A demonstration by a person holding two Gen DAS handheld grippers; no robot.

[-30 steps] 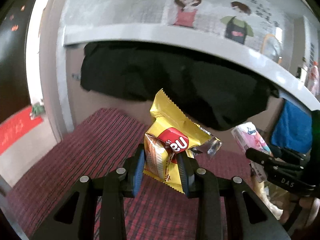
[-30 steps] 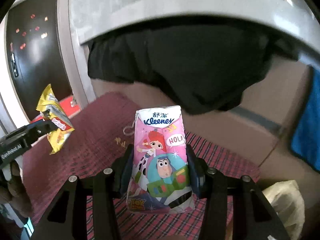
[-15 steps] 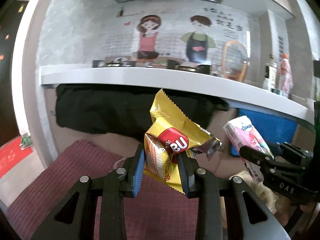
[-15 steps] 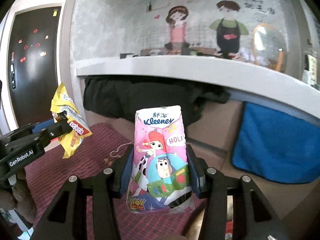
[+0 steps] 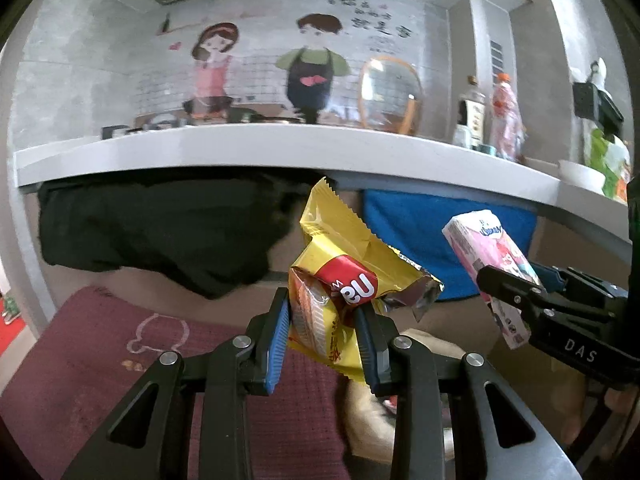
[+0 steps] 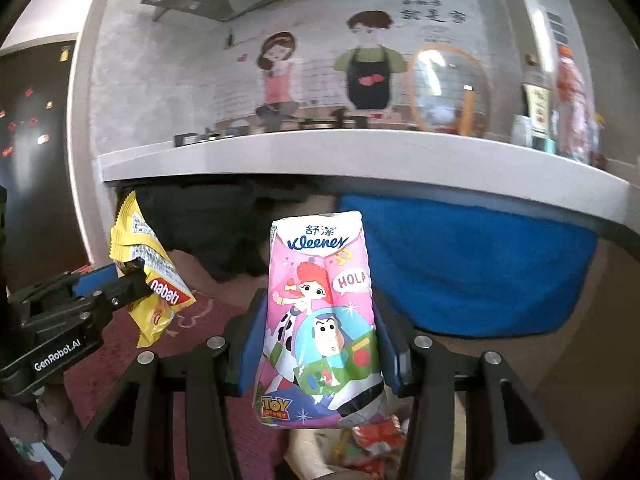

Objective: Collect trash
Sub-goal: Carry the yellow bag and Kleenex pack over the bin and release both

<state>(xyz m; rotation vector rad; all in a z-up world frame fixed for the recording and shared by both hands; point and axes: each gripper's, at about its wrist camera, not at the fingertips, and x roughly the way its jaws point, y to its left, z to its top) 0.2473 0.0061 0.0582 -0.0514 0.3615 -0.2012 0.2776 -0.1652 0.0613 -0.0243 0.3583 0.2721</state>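
Note:
My left gripper (image 5: 323, 332) is shut on a yellow snack wrapper (image 5: 340, 276) with a red label, held up in the air. The pink tissue pack (image 6: 320, 320) with cartoon figures stands upright between the pads of my right gripper (image 6: 320, 340), which is shut on it. Each wrist view shows the other gripper too: the tissue pack (image 5: 492, 264) at the right of the left view, the yellow wrapper (image 6: 152, 276) at the left of the right view. Below the right gripper lies a pale trash bag (image 6: 344, 448) holding colourful wrappers, also seen as the pale bag (image 5: 372, 420) under the left fingers.
A dark red plaid mat (image 5: 100, 360) covers the floor. Ahead runs a white counter (image 5: 280, 148), with a black cloth (image 5: 160, 232) and a blue cloth (image 6: 472, 272) hanging under it. Bottles (image 5: 500, 116) stand on the counter at the right. A dark door (image 6: 28, 160) is at far left.
Both grippers have risen and swung right with their loads, so the counter top and wall mural came into view. The trash bag now shows below the fingers. Both grips are unchanged.

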